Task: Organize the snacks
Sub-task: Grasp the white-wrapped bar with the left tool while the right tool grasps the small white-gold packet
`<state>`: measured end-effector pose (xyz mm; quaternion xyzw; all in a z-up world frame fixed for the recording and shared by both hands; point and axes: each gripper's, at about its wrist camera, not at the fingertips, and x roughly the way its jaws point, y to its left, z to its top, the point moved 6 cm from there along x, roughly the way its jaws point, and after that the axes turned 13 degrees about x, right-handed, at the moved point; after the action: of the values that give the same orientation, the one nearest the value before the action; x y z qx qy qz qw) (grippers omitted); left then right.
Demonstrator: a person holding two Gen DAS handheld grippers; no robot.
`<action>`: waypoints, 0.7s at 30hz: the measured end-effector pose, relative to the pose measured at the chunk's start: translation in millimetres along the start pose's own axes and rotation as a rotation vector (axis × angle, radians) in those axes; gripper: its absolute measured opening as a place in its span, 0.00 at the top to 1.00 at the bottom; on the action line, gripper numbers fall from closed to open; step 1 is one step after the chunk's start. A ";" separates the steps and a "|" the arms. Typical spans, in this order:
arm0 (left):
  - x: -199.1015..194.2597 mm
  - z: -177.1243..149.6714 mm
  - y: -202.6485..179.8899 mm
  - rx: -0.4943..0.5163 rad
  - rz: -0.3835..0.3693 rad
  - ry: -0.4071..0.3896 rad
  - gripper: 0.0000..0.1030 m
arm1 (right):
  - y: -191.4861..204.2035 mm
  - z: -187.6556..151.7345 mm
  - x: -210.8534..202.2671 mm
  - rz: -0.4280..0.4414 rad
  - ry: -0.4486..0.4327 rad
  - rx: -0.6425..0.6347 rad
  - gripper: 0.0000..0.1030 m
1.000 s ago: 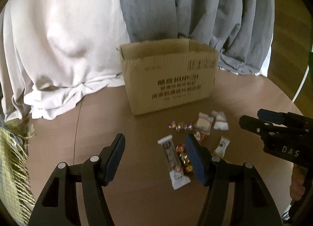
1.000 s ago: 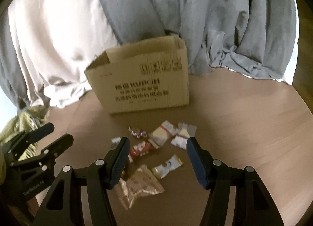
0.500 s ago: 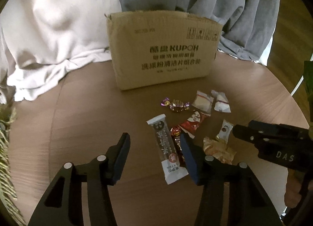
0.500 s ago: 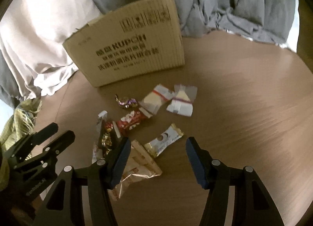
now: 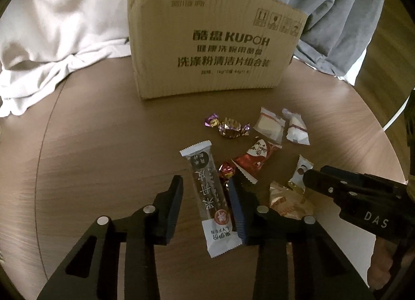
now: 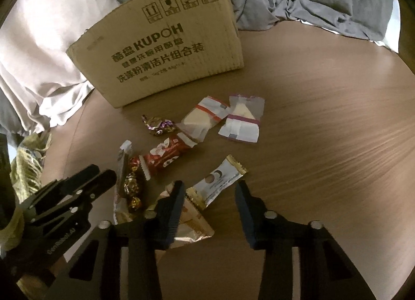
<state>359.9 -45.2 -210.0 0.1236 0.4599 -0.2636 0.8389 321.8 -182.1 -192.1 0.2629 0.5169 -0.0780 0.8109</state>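
Observation:
A brown cardboard box stands at the back of the round wooden table; it also shows in the right wrist view. Several wrapped snacks lie in front of it. My left gripper is open, low over a long dark bar with white ends, which lies between its fingers. My right gripper is open around a small white and gold packet. A red packet, foil candies and two clear packets lie beyond.
White cloth and grey curtains hang behind the table. A yellow-green fabric lies off the table's left edge. The right gripper's body shows at the right of the left wrist view.
Both grippers have dropped and moved forward toward the snacks. The long bar now lies between the left fingers, and the white and gold packet between the right fingers.

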 end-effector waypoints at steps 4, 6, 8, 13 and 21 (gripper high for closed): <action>6.4 -1.4 2.8 -0.010 -0.008 0.014 0.68 | 0.2 1.6 6.2 -0.015 0.001 -0.005 0.61; 8.2 -2.5 3.5 -0.011 -0.009 0.019 0.69 | 1.6 1.7 9.1 -0.022 0.003 -0.011 0.61; 10.0 -3.0 4.4 -0.018 -0.014 0.023 0.69 | 3.3 2.0 10.5 -0.020 0.007 -0.017 0.61; 14.2 -3.2 4.8 -0.027 -0.028 0.031 0.69 | 11.7 2.8 16.8 -0.016 0.012 -0.040 0.62; 18.0 0.9 2.5 -0.035 -0.032 0.035 0.71 | 18.6 1.3 27.9 -0.030 0.025 -0.077 0.68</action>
<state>369.8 -49.4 -224.7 0.1061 0.4811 -0.2663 0.8284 343.0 -162.9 -209.8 0.2245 0.5335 -0.0671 0.8127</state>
